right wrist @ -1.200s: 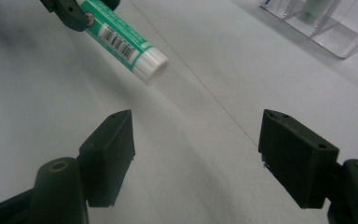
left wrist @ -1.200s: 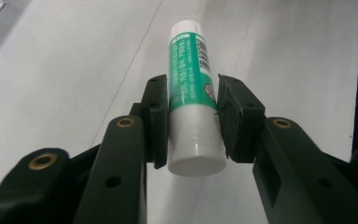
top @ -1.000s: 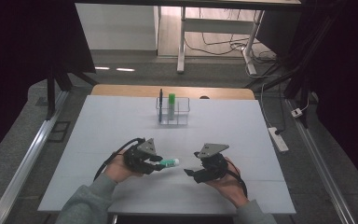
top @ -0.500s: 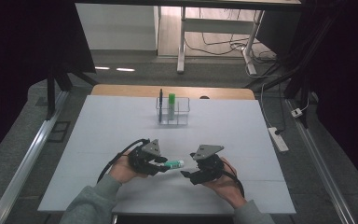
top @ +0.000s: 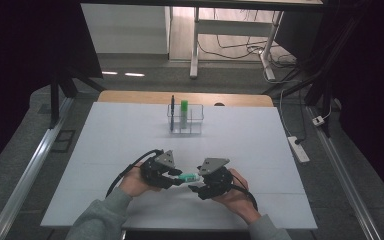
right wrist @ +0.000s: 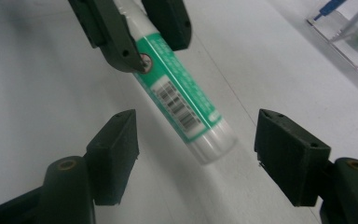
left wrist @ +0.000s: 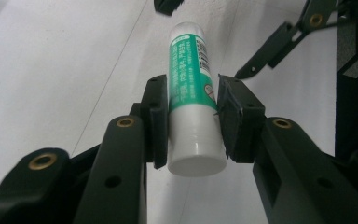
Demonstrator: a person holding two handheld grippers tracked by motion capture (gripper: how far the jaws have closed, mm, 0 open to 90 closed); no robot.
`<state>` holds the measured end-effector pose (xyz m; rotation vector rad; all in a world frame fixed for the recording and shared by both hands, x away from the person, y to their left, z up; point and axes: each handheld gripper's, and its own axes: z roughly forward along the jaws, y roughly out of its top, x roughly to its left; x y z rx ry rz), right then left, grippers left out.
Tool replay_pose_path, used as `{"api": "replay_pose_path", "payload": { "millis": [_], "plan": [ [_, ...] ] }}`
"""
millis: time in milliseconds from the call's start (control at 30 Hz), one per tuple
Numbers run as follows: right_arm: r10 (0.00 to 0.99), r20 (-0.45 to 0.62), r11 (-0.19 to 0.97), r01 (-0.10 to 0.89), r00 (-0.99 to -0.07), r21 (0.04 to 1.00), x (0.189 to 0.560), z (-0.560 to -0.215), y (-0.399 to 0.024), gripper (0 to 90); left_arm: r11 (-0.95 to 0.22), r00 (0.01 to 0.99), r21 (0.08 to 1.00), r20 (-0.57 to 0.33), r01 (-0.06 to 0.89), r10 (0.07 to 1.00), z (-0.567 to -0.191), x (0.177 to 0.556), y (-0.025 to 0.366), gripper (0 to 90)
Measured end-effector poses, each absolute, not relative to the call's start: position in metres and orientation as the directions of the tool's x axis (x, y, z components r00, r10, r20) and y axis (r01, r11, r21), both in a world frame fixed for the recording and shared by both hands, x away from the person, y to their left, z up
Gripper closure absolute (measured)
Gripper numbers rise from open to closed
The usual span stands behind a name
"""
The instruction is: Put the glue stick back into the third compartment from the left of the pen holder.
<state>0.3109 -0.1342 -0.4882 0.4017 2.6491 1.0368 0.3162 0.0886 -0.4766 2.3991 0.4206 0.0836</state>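
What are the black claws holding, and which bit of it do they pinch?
The left gripper pinches a green-and-white glue stick near one end. The right gripper is open around its other end, its jaws just closing.

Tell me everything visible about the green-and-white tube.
The tube is a round plastic stick, white with a green printed label and a barcode, both ends white. The left gripper clamps it around the middle, holding it roughly level above the table. Its free end lies between the right gripper's open jaws, untouched.

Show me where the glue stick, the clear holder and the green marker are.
glue stick (left wrist: 189, 88), left gripper view, green label on its body.
clear holder (top: 196, 127), high view, its front wall.
green marker (top: 184, 107), high view, its upper end.
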Motion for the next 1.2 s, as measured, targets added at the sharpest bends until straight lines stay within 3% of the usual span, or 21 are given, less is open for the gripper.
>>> {"api": "replay_pose_path", "payload": {
  "millis": [267,433,767,867,1033,1200],
  "plan": [
    [0.298,-0.218,0.757,0.091,-0.929,0.648,0.305,-0.489,-0.122,39.9,-0.709,0.948,0.647,-0.068,0.28,0.312,-0.479,0.316,0.083,64.4],
    [0.268,-0.235,0.767,0.06,-0.934,0.638,0.303,-0.491,-0.119,50.9,-0.707,0.95,0.649,-0.082,0.281,0.302,-0.479,0.317,0.081,64.4],
    [0.163,-0.274,0.802,-0.035,-0.948,0.596,0.295,-0.495,-0.113,65.3,-0.628,0.938,0.71,-0.14,0.318,0.316,-0.476,0.318,0.084,67.3],
    [0.174,-0.266,0.794,-0.025,-0.948,0.607,0.295,-0.493,-0.114,65.4,-0.595,0.929,0.737,-0.127,0.322,0.347,-0.473,0.317,0.089,66.5],
    [0.234,-0.231,0.765,0.033,-0.944,0.643,0.305,-0.495,-0.126,65.5,-0.49,0.899,0.794,-0.152,0.358,0.411,-0.463,0.316,0.106,57.4],
    [0.299,-0.181,0.713,0.093,-0.937,0.695,0.312,-0.491,-0.136,65.5,-0.48,0.882,0.796,-0.136,0.368,0.45,-0.462,0.313,0.119,53.0]
  ]
}}
